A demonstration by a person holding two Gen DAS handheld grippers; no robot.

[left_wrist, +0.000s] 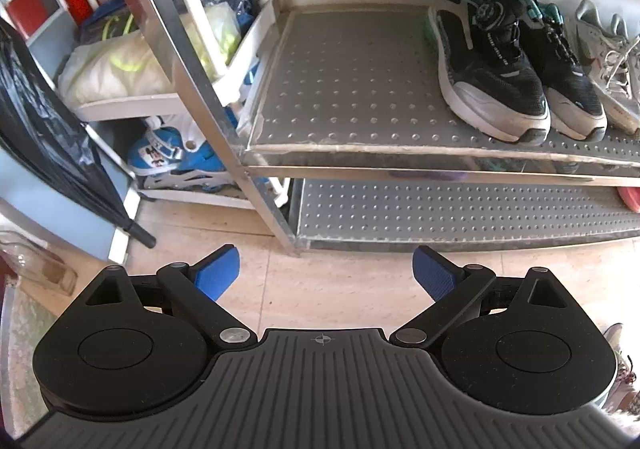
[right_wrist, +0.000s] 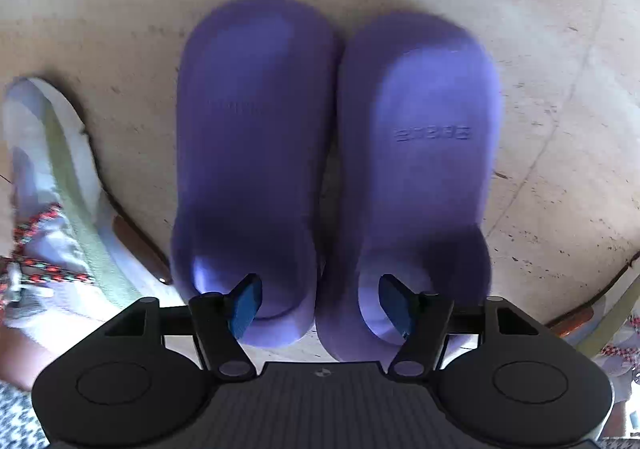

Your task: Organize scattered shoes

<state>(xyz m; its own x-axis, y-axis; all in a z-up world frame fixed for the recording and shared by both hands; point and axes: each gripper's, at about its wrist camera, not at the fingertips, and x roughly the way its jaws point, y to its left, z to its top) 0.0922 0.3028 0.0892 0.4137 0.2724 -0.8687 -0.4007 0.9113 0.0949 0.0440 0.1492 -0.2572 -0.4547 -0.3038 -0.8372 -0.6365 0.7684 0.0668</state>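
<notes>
**Right gripper reached into a pair of purple slippers; left one waited at the rack**

The right gripper (right_wrist: 318, 299) hung over two purple slippers (right_wrist: 256, 153) that lay side by side on the beige tiled floor (right_wrist: 560, 69), toes pointing away from the camera. One blue pad sat inside the heel opening of the left slipper, and the other pad inside the heel opening of the right slipper (right_wrist: 420, 153), so the two inner walls stood between the jaws. The jaws were partly apart. Whether the pads pressed on those walls could not be told, since the picture was blurred. Just left of the slippers lay a pale sneaker (right_wrist: 52, 177) with red speckled laces, on its own and apart from them.

The left gripper (left_wrist: 326, 273) hovered above the floor in front of a metal shoe rack (left_wrist: 352, 89), its jaws wide apart with nothing between them. On the rack's upper shelf stood a pair of black sneakers (left_wrist: 508, 69) with teal heels, side by side, and a grey laced sneaker (left_wrist: 612, 61) touched them at the right edge of the view. The left half of that shelf was bare dotted matting. Beside the rack, a white shelf unit (left_wrist: 160, 101) held bags and a blue and white skate (left_wrist: 176, 161).
</notes>
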